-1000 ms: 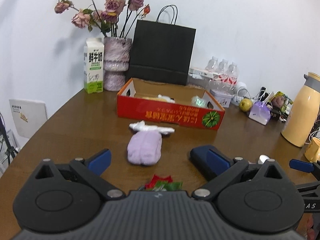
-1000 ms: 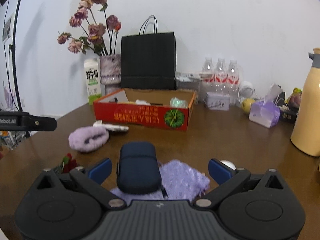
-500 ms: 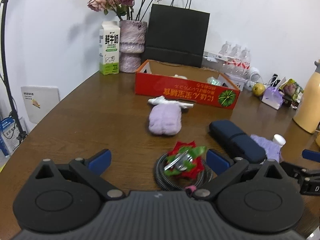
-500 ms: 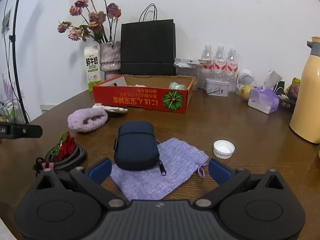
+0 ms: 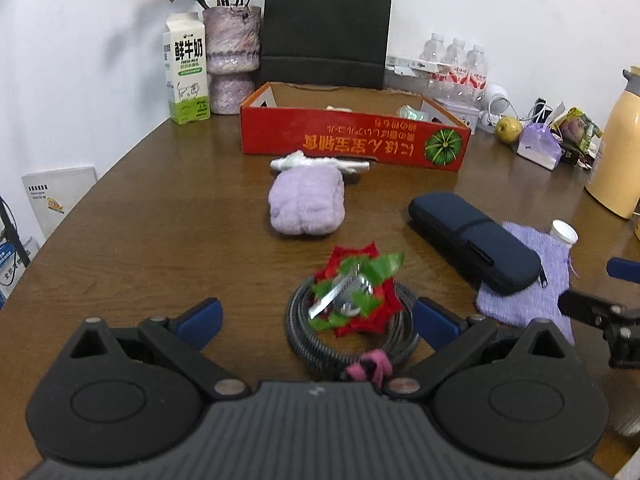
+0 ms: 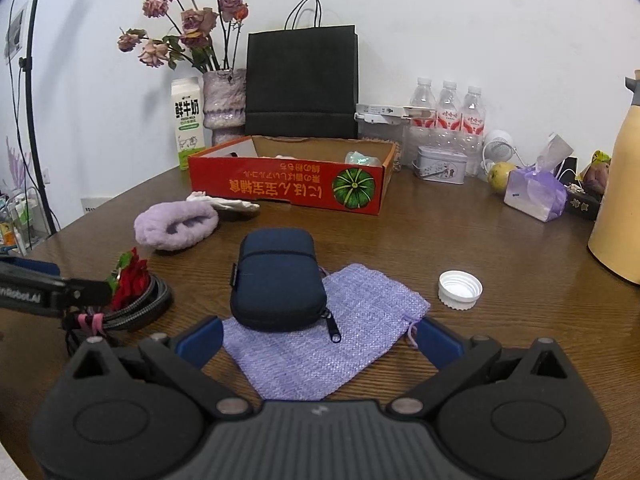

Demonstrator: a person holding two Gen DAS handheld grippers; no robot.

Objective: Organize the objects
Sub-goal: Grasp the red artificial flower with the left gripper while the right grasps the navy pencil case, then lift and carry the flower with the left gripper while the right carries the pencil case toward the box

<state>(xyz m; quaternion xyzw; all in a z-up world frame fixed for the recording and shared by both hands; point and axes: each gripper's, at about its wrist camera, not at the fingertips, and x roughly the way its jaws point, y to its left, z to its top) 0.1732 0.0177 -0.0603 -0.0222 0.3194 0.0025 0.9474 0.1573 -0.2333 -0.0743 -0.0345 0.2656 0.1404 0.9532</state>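
Tools: my left tool [image 5: 316, 316] and right tool [image 6: 318, 336] both spread wide, nothing pinched, low over the bench [image 5: 160, 216].
L tool target: coiled cable [image 5: 352, 340] w/ red-green bow [image 5: 360, 288] on top, lying between my fingers, nearer the right-hand one.
R tool target: navy zip case [image 6: 278, 280], on a lilac cloth pouch [image 6: 320, 344], centred just ahead of the fingers.
Step, my guess: pick one item, carry to red box [image 6: 288, 184].
How to do well: w/ L, shift a bit so coil sits centred, drop fingers to bench level, close on coil bundle, not the bow. W/ R, grab case across its width; keep pouch from dragging along.
Pose: both tools near level, pointing at box; L tool's side shows at left edge of R view.
Further out: lilac fluffy cloth [image 5: 306, 204] near box front; white cap [image 6: 460, 290] right of pouch.
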